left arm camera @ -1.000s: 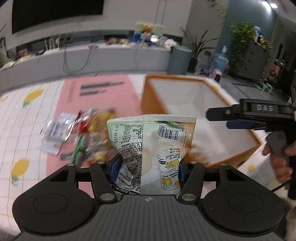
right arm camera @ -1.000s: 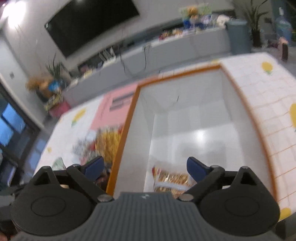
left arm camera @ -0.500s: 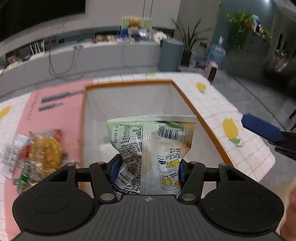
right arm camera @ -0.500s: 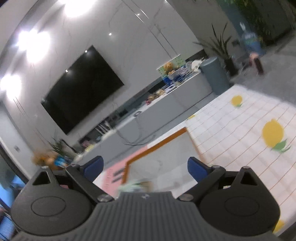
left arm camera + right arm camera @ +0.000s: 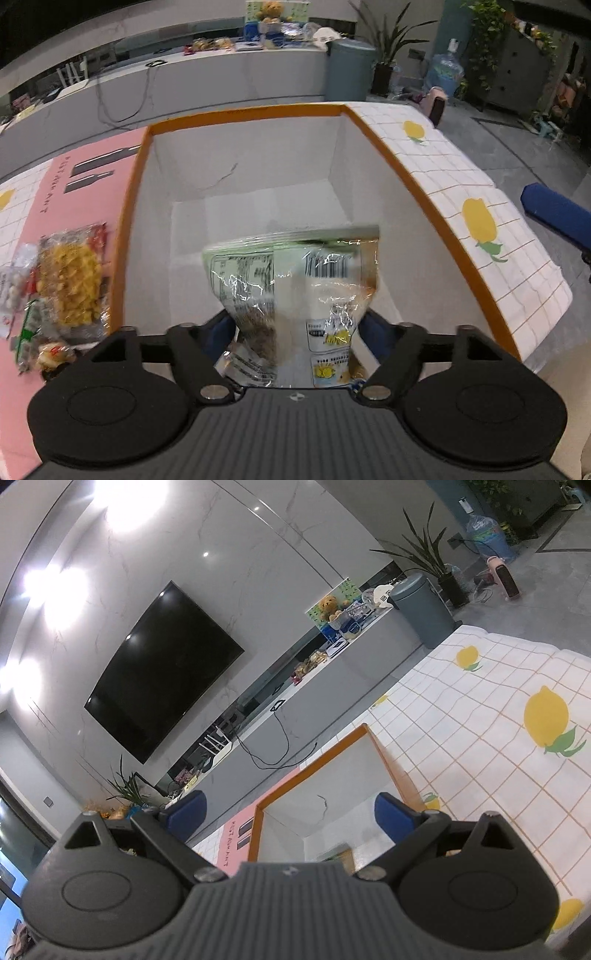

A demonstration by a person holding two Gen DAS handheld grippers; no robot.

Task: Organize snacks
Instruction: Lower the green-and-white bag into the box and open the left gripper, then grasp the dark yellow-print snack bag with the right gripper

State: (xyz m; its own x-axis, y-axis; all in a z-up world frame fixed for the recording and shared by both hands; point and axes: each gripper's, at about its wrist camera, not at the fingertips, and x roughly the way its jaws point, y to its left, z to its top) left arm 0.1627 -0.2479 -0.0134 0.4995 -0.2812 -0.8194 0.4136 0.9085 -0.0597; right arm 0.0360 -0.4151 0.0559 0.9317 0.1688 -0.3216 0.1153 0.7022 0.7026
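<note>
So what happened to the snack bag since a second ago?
The left tongs carried the snack packet from beside the loose snacks to over the orange-rimmed box, and their jaws are opening, the packet between them. The right tongs swung away, open and empty throughout.

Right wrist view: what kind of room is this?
Likely a home living room: a wall-mounted TV above a long low media console, potted plants, and a lemon-print tablecloth.
</note>
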